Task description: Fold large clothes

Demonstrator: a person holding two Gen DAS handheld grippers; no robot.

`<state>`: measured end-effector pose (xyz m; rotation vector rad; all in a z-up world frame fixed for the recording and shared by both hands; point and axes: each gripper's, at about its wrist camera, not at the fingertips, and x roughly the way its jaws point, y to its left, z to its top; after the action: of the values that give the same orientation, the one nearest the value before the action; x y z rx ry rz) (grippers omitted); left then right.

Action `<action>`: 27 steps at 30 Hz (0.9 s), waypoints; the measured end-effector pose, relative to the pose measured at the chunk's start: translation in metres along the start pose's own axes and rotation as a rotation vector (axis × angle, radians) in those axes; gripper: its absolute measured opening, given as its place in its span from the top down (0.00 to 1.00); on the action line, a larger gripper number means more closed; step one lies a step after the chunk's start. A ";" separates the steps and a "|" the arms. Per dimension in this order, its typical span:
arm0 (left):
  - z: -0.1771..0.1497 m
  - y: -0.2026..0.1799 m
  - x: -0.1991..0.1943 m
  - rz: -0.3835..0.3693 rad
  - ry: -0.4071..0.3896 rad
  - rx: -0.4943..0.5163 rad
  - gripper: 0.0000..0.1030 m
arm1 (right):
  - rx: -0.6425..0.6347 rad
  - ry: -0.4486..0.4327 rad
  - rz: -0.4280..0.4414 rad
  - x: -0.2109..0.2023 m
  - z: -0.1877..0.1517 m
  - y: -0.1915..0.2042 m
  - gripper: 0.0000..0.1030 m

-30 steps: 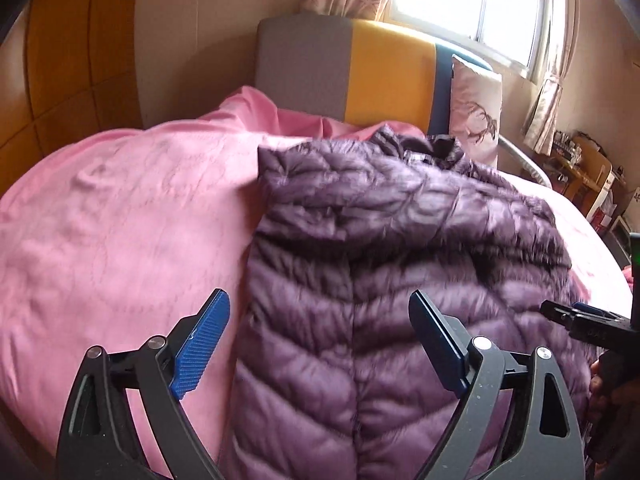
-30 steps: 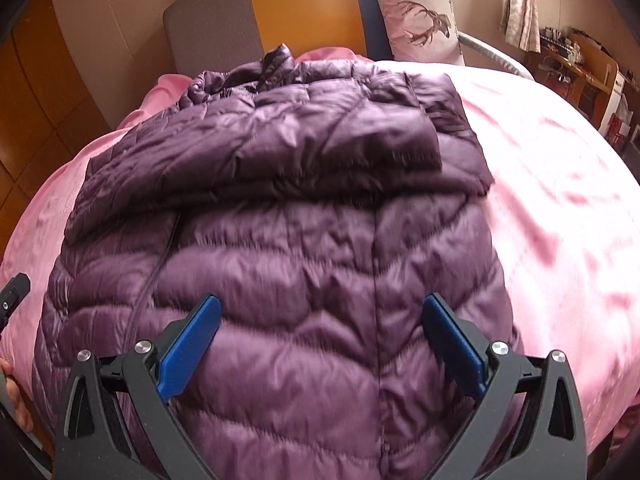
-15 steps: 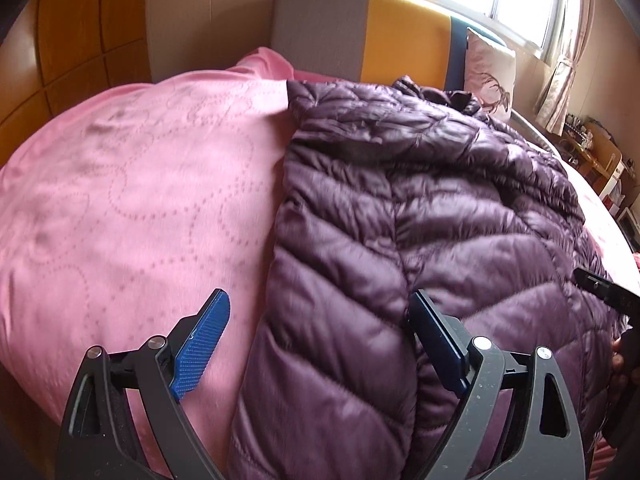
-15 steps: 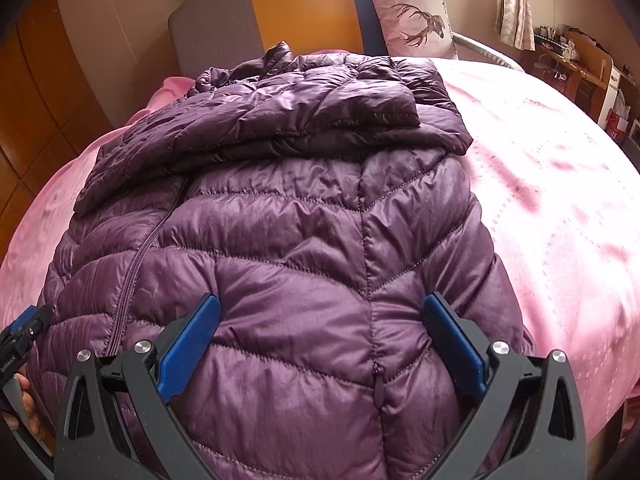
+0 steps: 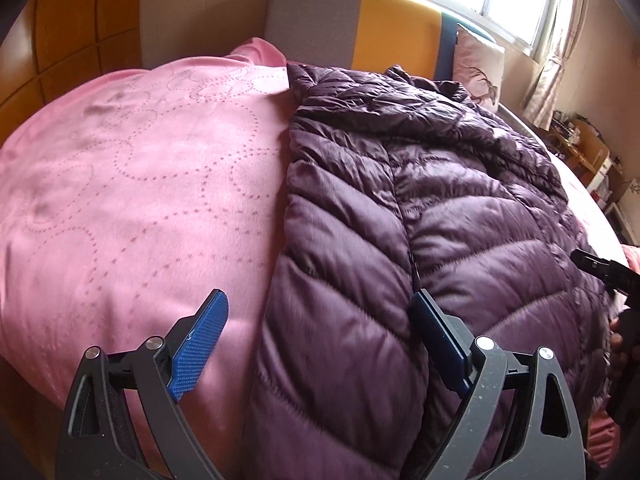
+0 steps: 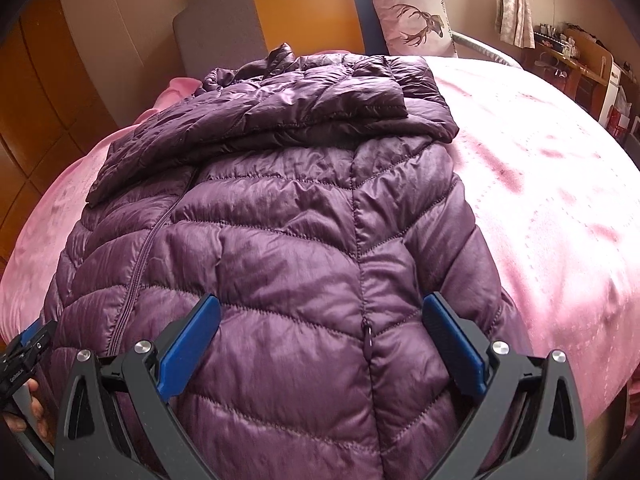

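Note:
A purple quilted puffer jacket (image 5: 440, 208) (image 6: 288, 240) lies on a pink bedspread (image 5: 128, 200), its sleeves folded across the chest at the far end. My left gripper (image 5: 320, 316) is open over the jacket's left hem edge, straddling the border between jacket and bedspread. My right gripper (image 6: 322, 320) is open just above the jacket's lower front, near a side seam with a small zipper pull (image 6: 369, 330). Neither gripper holds anything. The other gripper shows at each frame's edge: the right one (image 5: 612, 276) and the left one (image 6: 24, 356).
A grey, orange and blue headboard (image 6: 296, 12) stands behind the jacket, with a deer-print pillow (image 6: 412, 20) against it. Wooden wall panels (image 5: 64, 32) are at the left. A desk with clutter (image 6: 576, 60) stands at the far right. Pink bedspread (image 6: 540, 184) extends right of the jacket.
Both grippers have come down and closer to the jacket's hem; the jacket fills more of each view. Their jaws stay open.

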<state>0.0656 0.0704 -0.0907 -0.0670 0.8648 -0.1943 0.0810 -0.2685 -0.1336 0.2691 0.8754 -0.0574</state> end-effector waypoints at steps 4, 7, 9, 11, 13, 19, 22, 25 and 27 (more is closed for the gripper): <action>-0.008 0.008 -0.011 -0.055 0.032 -0.018 0.13 | 0.006 -0.012 0.020 -0.013 -0.005 -0.003 0.02; -0.020 0.015 -0.016 -0.098 0.070 -0.035 0.13 | 0.014 -0.020 0.031 -0.024 -0.010 -0.011 0.02; -0.027 0.018 -0.019 -0.123 0.094 -0.042 0.13 | 0.012 -0.025 0.024 -0.034 -0.015 -0.017 0.02; -0.034 0.020 -0.021 -0.149 0.116 -0.039 0.16 | 0.014 -0.022 0.015 -0.043 -0.022 -0.025 0.02; -0.040 0.022 -0.023 -0.172 0.131 -0.044 0.16 | 0.028 -0.015 0.010 -0.050 -0.030 -0.034 0.02; -0.048 0.024 -0.027 -0.224 0.145 -0.054 0.16 | 0.084 0.052 0.006 -0.063 -0.061 -0.062 0.02; -0.050 0.025 -0.024 -0.240 0.156 -0.060 0.16 | 0.130 0.093 0.029 -0.063 -0.076 -0.073 0.02; -0.052 0.026 -0.023 -0.253 0.162 -0.067 0.16 | 0.187 0.132 0.068 -0.061 -0.090 -0.083 0.05; -0.054 0.026 -0.022 -0.254 0.161 -0.071 0.16 | 0.200 0.153 0.095 -0.059 -0.096 -0.084 0.13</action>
<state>0.0140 0.1011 -0.1124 -0.2304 1.0235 -0.4118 -0.0422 -0.3288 -0.1639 0.5069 1.0093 -0.0368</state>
